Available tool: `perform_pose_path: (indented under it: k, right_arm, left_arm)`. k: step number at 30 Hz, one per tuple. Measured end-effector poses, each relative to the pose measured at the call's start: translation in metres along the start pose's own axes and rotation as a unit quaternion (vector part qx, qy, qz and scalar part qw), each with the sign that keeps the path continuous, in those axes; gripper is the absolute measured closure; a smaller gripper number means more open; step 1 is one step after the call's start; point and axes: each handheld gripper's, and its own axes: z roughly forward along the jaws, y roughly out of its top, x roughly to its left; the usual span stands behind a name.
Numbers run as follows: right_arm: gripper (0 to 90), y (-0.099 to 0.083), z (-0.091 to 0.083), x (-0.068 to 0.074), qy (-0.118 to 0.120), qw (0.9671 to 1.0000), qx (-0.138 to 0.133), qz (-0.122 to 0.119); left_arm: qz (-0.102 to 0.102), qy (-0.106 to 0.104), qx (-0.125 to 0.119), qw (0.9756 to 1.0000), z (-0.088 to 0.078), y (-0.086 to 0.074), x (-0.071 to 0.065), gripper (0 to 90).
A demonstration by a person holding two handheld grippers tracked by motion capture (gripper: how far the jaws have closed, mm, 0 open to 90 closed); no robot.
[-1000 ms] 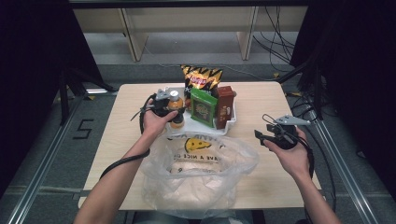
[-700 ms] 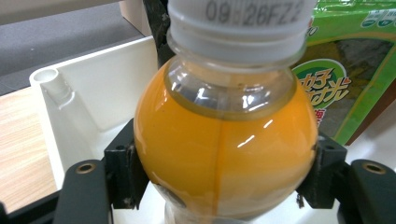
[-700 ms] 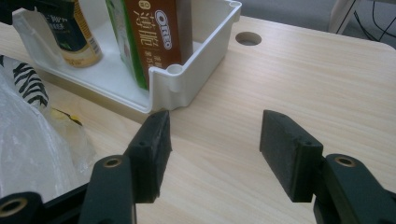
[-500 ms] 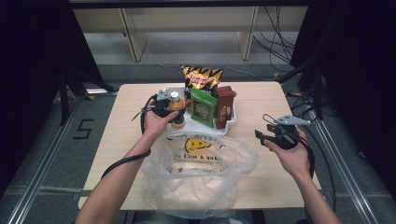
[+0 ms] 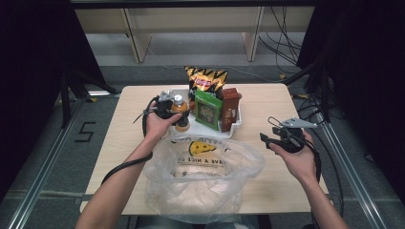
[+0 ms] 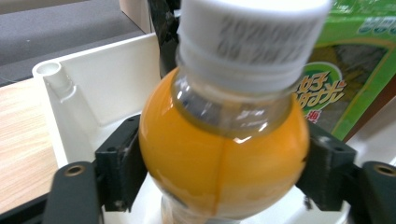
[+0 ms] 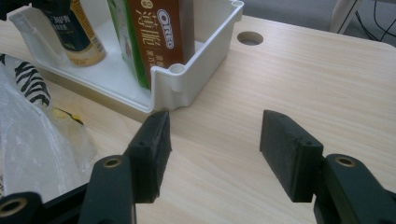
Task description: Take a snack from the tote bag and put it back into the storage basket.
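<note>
Left gripper (image 5: 173, 110) at centre-left of the high view, jaws flanking the round shoulder of the orange juice bottle (image 6: 224, 154), which stands in the left end of the white tray (image 5: 235, 125). Jaws just been opening, bottle between them; pads look to sit at the bulge on both sides in the left gripper view, but firm press or bare contact cannot be told. Right gripper (image 7: 212, 154) released, nothing between the pads, hovering over bare wooden table (image 7: 299, 79) lower right of the tray. Likely step: grasping or letting go of the bottle at the tray. To do well: centre pads on the widest part of the bulge, keep below the white ribbed cap (image 6: 252, 32), hold bottle upright, avoid nudging the green box (image 5: 207, 110) just beside it. Bottle: clear smooth plastic, bulbous shoulder, slippery, visible mould seam. Tray: rigid matte plastic, rounded corners. Brown carton (image 5: 230, 107) stiff, flat-sided; chip bag (image 5: 205, 80) crinkly foil at the back. Clear plastic bag (image 5: 205, 176) thin, floppy, crumpled, mouth open in lower centre.
</note>
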Motion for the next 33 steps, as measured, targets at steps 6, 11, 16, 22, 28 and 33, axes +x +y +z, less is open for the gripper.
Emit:
perform_pose_path:
  k: [6,11,16,22,28,33]
  right_arm:
    - [43.6,0.001,0.000,-0.001,0.006,0.9999,0.000,-0.009]
    - [43.6,0.001,0.001,-0.002,0.003,0.9999,-0.002,-0.016]
    - [43.6,0.001,0.000,-0.001,0.004,0.9999,-0.001,-0.012]
    - [43.6,0.001,0.000,-0.002,0.000,0.9999,-0.003,-0.014]
    - [43.6,0.001,-0.001,-0.002,-0.002,0.9999,-0.001,-0.016]
    - [43.6,0.000,0.000,-0.003,0.006,0.9999,-0.004,-0.008]
  left_arm:
    - [0.000,0.003,-0.007,1.0000,-0.008,0.004,-0.001,20.4]
    - [-0.001,0.004,-0.012,0.9999,-0.015,0.009,-0.004,18.8]
    - [-0.010,0.016,-0.020,0.9996,-0.025,0.015,-0.004,18.7]
    - [-0.014,0.016,-0.025,0.9995,-0.039,0.021,-0.006,18.9]
    - [-0.006,0.014,-0.018,0.9997,-0.057,0.020,-0.007,19.0]
    - [-0.005,0.002,-0.024,0.9997,-0.072,0.010,-0.011,19.0]
